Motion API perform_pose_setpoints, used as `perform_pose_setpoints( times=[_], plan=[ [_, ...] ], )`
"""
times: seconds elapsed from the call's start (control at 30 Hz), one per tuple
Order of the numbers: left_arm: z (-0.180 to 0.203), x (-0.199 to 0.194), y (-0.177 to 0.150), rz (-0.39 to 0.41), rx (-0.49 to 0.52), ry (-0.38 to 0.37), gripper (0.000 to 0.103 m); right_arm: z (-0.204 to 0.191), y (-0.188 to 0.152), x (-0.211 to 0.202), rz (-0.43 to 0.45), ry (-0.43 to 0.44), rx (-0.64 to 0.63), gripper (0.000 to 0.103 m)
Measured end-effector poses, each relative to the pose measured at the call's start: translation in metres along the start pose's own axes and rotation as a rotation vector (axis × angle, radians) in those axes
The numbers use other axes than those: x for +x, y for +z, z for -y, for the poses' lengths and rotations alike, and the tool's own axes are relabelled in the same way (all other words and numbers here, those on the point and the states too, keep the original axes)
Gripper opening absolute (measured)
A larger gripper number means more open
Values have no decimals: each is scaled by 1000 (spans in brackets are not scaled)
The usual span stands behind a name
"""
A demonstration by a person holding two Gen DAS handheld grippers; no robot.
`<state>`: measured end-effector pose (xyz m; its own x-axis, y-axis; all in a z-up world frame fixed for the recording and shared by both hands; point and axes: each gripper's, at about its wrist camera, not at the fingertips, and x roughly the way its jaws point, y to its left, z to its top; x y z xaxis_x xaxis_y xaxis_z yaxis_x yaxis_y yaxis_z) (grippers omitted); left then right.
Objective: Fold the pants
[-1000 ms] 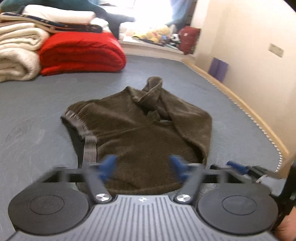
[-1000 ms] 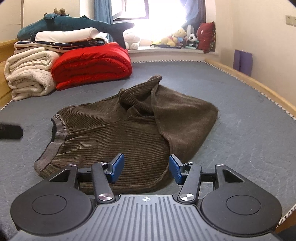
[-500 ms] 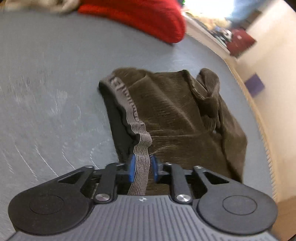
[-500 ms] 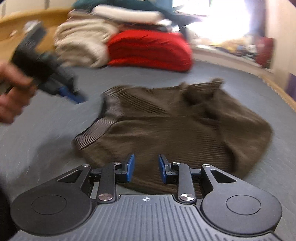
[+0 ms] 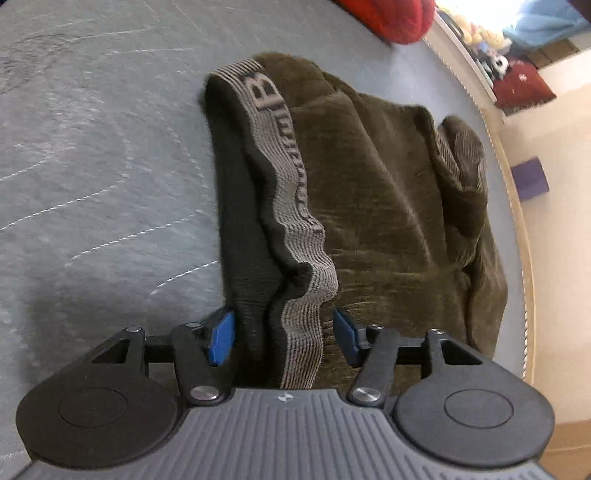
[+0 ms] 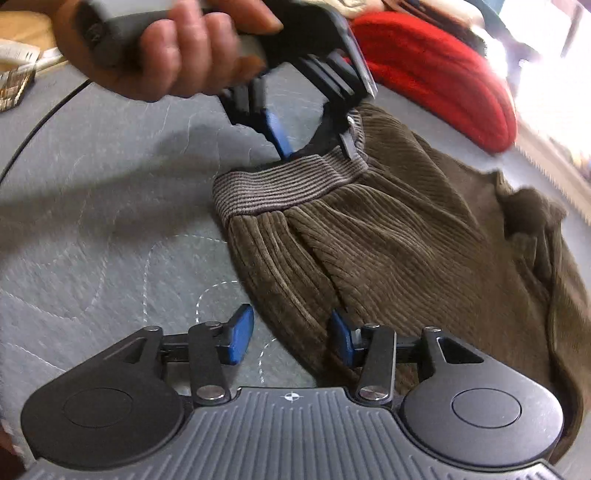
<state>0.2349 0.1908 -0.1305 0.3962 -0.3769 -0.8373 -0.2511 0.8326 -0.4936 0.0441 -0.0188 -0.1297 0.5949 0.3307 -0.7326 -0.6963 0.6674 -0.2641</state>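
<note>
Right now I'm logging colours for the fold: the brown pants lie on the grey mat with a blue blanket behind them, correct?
Not quite: the blanket behind the pants is red, not blue, as the right wrist view shows. The pants are brown corduroy and do lie on the grey mat.

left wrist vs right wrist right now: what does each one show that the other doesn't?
Left wrist only: lettering on the waistband, a purple block by the wall, and toys on the window ledge.

Right wrist only: the person's hand holding the left gripper over the waistband, jaws apart, just reopened, plus the right gripper, open, just reopened, with the pants' edge between its pads.

Both: brown corduroy pants on the grey quilted surface, and a red blanket behind.
</note>
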Motion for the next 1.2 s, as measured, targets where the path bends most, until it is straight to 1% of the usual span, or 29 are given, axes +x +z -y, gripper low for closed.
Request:
perform_pose_setpoints(
  times=[0.03,0.07,0.1,0.13,0.17,0.2,0.23,0.3,0.37,0.43,0.5,0.57,0.63,0.7,0.77,0.83,0.9,0.97,1.0,1.03,1.07,1.1,1.13,1.2],
  plan=[
    [4,3,-1,13,28,4,68,2,2,1,-1,10,14,50],
    [8,5,-2,21,51,8,68,4,2,0,1,21,28,49],
    [13,5,-4,29,81,24,67,7,1,0,3,29,42,41],
    [16,5,-6,33,108,48,58,9,1,-1,7,33,50,25],
    [18,3,-9,37,139,80,34,9,0,-3,13,41,49,20],
    [19,-1,-11,40,157,97,30,8,0,-6,25,48,43,13],
    [17,-7,-12,49,154,82,21,7,1,-9,40,46,32,10],
    [19,-22,-14,74,158,62,18,4,0,-22,69,40,10,8],
    [25,-41,-18,109,165,47,15,-1,1,-41,102,31,-12,7],
    [32,-66,-26,155,197,39,14,-7,5,-60,135,25,-43,7],
    [34,-91,-33,194,223,46,14,-20,13,-77,162,1,-97,6],
    [29,-115,-40,214,244,72,14,-39,21,-89,174,7,-161,6],
    [10,-138,-48,218,224,116,14,-65,29,-97,191,36,-213,6],
    [-12,-158,-59,218,217,181,14,-95,38,-104,207,83,-243,6],
    [-37,-180,-69,222,182,232,14,-128,47,-110,223,130,-261,6],
    [-60,-198,-78,233,128,264,14,-159,58,-114,236,175,-258,6],
    [-75,-211,-82,241,111,311,15,-184,67,-117,244,190,-263,6],
    [-84,-214,-83,231,106,358,18,-201,74,-112,208,170,-270,6],
    [-87,-216,-83,233,103,393,18,-205,76,-108,175,161,-275,8],
    [-85,-219,-82,250,110,442,19,-201,76,-111,167,160,-268,8],
    [-83,-223,-84,271,129,474,22,-194,75,-114,170,172,-243,9],
    [-78,-228,-86,292,148,489,24,-182,74,-120,170,189,-205,14],
    [-70,-233,-88,315,162,484,26,-168,77,-121,169,200,-173,22],
    [-55,-243,-98,361,168,441,28,-126,76,-128,179,196,-103,30]
  ],
)
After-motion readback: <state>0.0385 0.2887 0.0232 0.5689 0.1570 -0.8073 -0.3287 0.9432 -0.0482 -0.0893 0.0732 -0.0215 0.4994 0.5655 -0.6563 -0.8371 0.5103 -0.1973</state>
